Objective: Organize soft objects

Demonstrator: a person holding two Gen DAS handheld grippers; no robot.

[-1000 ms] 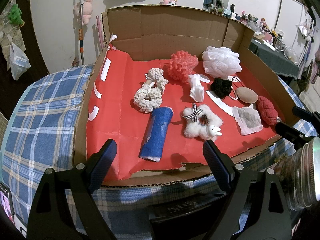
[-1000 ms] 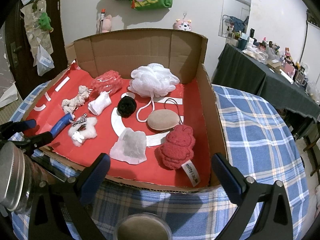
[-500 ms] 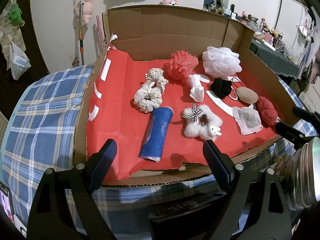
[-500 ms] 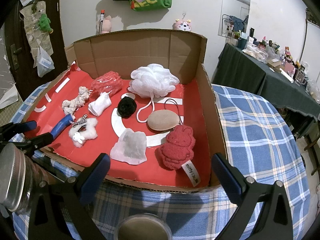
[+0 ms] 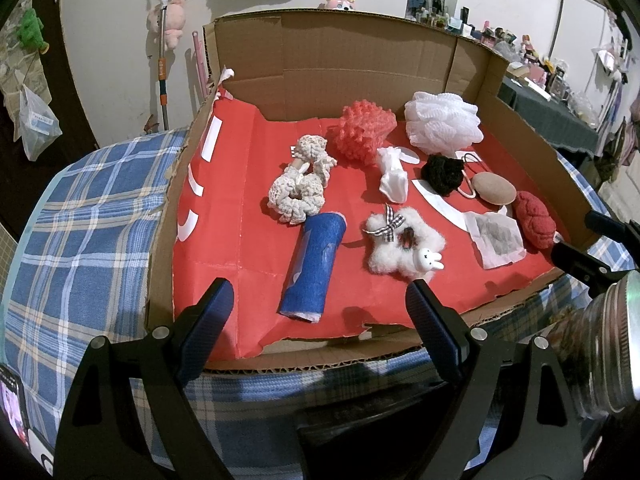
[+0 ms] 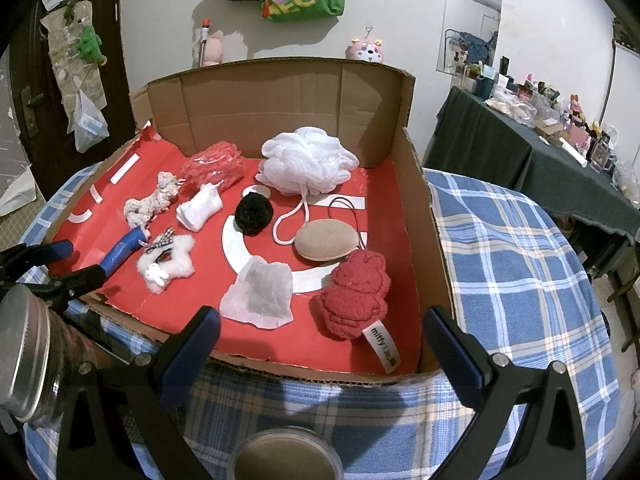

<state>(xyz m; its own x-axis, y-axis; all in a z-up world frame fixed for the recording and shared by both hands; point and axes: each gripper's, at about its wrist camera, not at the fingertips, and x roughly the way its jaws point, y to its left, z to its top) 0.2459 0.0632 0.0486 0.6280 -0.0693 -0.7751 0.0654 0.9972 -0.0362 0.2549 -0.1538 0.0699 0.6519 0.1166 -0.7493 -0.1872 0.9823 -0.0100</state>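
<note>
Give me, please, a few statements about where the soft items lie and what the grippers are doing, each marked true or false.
1. The left gripper is open and holds nothing. True.
2. The white mesh bath pouf lies at the tray's near edge. False: it lies near the back cardboard wall.
3. The red bunny-shaped sponge lies beside the tan oval sponge. True.
4. The right gripper is shut on the blue roll. False: it is open, and the roll lies free.

Home: plush toys (image 6: 367, 51) on wall, plaid tablecloth (image 6: 516, 248).
</note>
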